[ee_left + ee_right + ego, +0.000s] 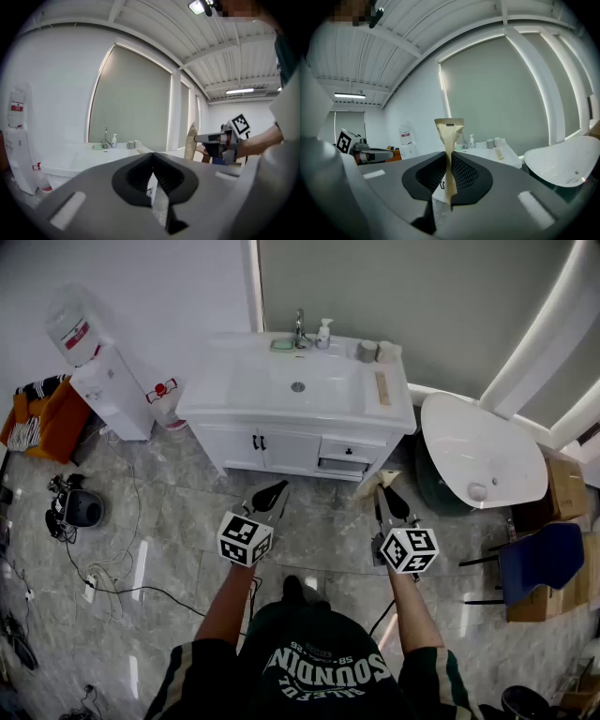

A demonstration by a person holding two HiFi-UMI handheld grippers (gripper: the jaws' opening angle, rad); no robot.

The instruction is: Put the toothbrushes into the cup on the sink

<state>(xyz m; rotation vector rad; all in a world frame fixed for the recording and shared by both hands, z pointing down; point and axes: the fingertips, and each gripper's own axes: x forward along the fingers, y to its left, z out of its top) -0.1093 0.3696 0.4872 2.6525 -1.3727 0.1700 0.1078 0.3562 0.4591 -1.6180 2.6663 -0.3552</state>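
While clamping toothbrush packet (449, 133) in right gripper (448, 159), left gripper (153, 161) closed and empty, close in on sink (216, 395). Keep it upright, lower into cup (367, 351).

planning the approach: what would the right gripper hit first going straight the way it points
Probably the vanity cabinet, near its right end below the counter; the tan packet clamped in the right gripper would touch first. Depth is unclear.
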